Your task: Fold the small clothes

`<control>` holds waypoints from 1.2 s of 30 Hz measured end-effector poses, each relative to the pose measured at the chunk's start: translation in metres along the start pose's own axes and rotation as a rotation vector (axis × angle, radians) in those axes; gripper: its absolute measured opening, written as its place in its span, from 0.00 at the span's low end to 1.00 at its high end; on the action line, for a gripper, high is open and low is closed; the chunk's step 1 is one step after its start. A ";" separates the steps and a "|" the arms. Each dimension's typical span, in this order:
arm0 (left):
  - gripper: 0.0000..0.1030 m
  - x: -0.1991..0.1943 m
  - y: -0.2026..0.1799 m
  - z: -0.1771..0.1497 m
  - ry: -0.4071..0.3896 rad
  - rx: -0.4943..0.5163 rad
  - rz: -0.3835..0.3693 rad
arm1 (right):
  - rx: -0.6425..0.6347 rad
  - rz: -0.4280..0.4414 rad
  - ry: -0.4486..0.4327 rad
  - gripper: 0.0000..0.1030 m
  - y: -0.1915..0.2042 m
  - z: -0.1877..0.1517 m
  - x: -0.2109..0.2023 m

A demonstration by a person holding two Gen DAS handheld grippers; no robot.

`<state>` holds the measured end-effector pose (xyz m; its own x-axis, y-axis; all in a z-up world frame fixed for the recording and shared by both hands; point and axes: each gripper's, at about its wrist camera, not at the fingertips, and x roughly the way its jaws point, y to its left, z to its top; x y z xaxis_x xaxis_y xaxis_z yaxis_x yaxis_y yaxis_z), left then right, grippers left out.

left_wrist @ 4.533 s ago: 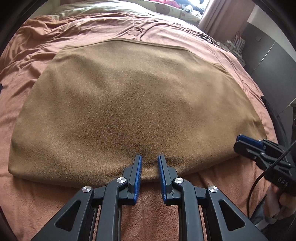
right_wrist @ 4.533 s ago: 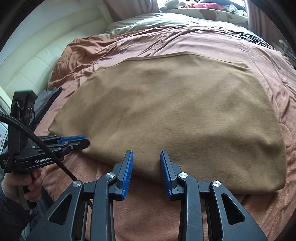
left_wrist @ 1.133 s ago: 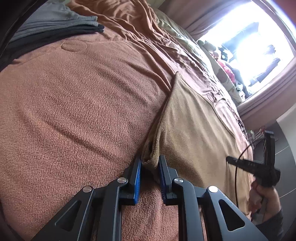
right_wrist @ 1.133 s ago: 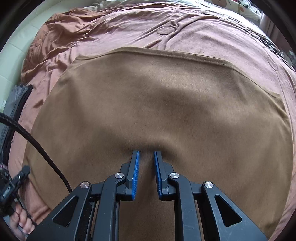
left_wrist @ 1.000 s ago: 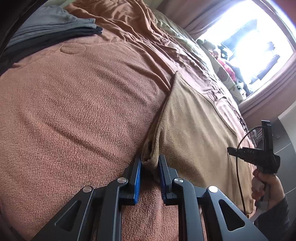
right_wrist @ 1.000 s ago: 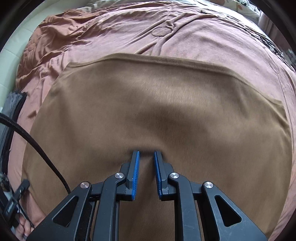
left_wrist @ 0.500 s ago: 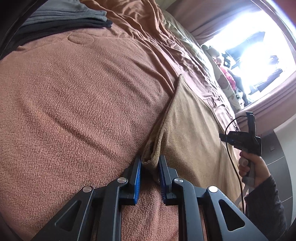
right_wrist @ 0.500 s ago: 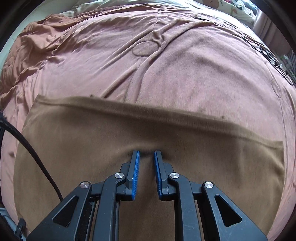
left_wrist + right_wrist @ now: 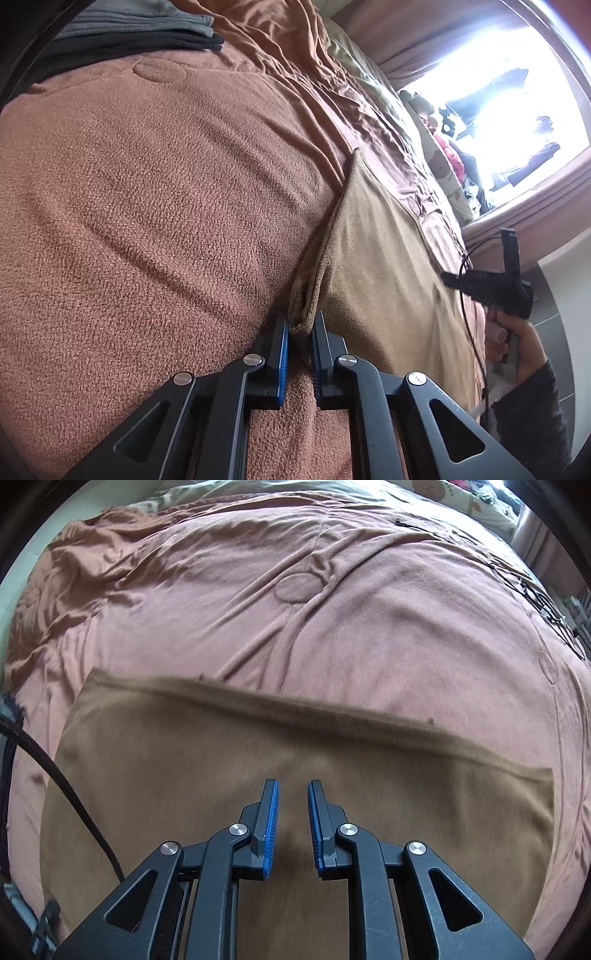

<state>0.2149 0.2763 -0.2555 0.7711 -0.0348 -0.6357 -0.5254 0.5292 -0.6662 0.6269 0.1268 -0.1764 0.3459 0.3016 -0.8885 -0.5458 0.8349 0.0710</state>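
A tan cloth point(image 9: 376, 266) lies flat on a brown fleece blanket point(image 9: 147, 184). In the left wrist view my left gripper point(image 9: 299, 326) is shut on the cloth's near left corner, where bunched layers stick up between the blue pads. A hand point(image 9: 517, 339) holds my right gripper point(image 9: 448, 276) above the cloth's far right side. In the right wrist view the right gripper point(image 9: 292, 782) hovers over the middle of the cloth point(image 9: 184, 760), a little short of its far edge. Its jaws stand slightly apart with nothing between them. The cloth there looks blurred.
A stack of folded grey and dark clothes point(image 9: 129, 29) sits at the blanket's far left. The wrinkled blanket point(image 9: 369, 609) stretches beyond the cloth. A bright window point(image 9: 498, 92) and pillows lie past the bed. A black cable point(image 9: 66, 786) crosses the left side.
My right gripper has travelled forward over the cloth toward its far edge, and its jaws have parted a little. The left gripper keeps its hold on the corner.
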 end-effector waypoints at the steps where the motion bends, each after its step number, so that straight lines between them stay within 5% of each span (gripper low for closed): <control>1: 0.09 -0.001 -0.001 0.001 0.001 0.003 -0.004 | -0.005 0.018 0.011 0.13 0.002 -0.009 -0.002; 12: 0.07 -0.017 -0.009 0.012 -0.011 -0.019 -0.108 | -0.046 0.156 0.096 0.13 0.020 -0.093 -0.017; 14: 0.07 -0.019 -0.013 0.014 -0.009 -0.018 -0.123 | -0.051 0.163 0.097 0.03 0.020 -0.106 -0.018; 19: 0.07 -0.025 -0.021 0.020 -0.009 -0.015 -0.149 | -0.035 0.197 0.089 0.00 0.019 -0.137 -0.028; 36: 0.06 -0.039 -0.063 0.040 -0.011 0.041 -0.249 | -0.025 0.244 0.041 0.00 0.014 -0.206 -0.062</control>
<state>0.2326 0.2777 -0.1734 0.8792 -0.1590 -0.4492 -0.3038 0.5394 -0.7854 0.4401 0.0247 -0.2135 0.1702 0.4739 -0.8640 -0.6286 0.7275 0.2752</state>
